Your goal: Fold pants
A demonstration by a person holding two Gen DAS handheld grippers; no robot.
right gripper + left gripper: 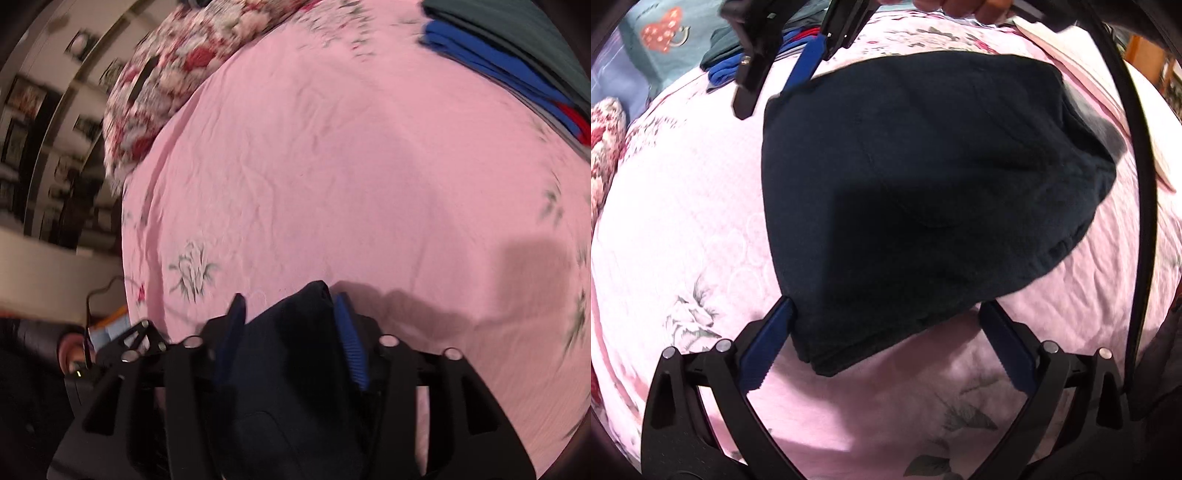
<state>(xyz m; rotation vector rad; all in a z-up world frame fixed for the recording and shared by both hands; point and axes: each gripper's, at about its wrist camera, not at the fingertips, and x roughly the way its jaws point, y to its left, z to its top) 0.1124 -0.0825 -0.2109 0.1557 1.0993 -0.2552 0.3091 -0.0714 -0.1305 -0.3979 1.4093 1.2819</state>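
Pants lie folded on the bed. Left claw gapes wide around their 6 o'clock corner; right claw holds fabric loosely. Release both gently, then smooth.

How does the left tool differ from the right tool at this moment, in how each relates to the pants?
The left tool stands wide open, its blue fingers straddling a corner of the dark pants without pinching; the right tool has cloth bunched between its fingers. The left views the pants spread on the pink bedsheet; the right sees mostly sheet. Both have black frames with blue fingers.
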